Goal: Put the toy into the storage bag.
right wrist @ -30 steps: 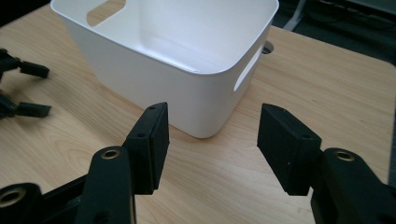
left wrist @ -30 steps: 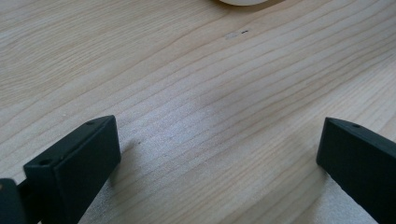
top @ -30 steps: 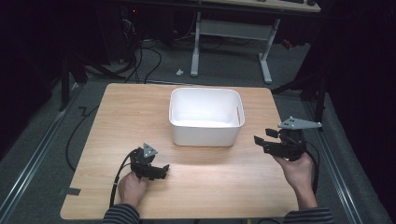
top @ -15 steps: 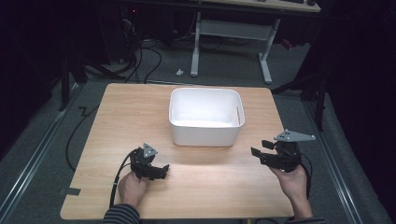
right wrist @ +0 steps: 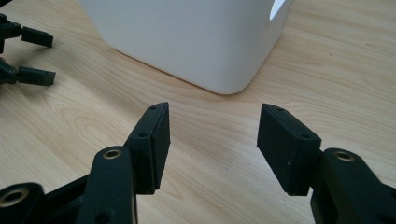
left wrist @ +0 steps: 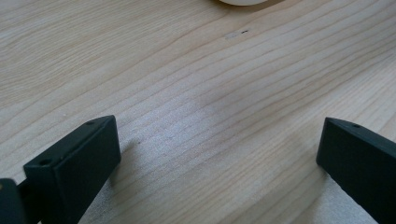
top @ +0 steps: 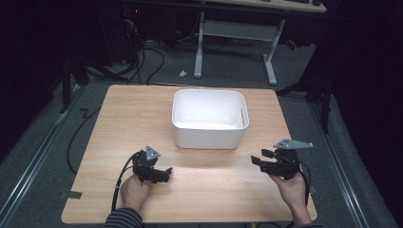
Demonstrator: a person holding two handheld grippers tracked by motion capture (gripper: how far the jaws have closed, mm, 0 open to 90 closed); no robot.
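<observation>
A white plastic bin (top: 209, 118) stands in the middle of the wooden table (top: 142, 114), and its inside looks empty. My left gripper (top: 164, 173) rests low on the table at the front left, jaws wide apart over bare wood (left wrist: 219, 154). My right gripper (top: 259, 157) is at the front right, close above the table, pointing left toward the bin's near right corner (right wrist: 224, 56). Its jaws (right wrist: 212, 140) stand apart with nothing between them. The left gripper (right wrist: 28, 51) also appears at the far left edge of the right gripper view.
The table's front edge runs just below both hands. A second desk frame (top: 237, 42) and cables lie on the dark floor beyond the table. Bare wood stretches between the two grippers in front of the bin.
My right gripper has come down toward the table and a little nearer the front edge. The left gripper and the bin stay where they were.
</observation>
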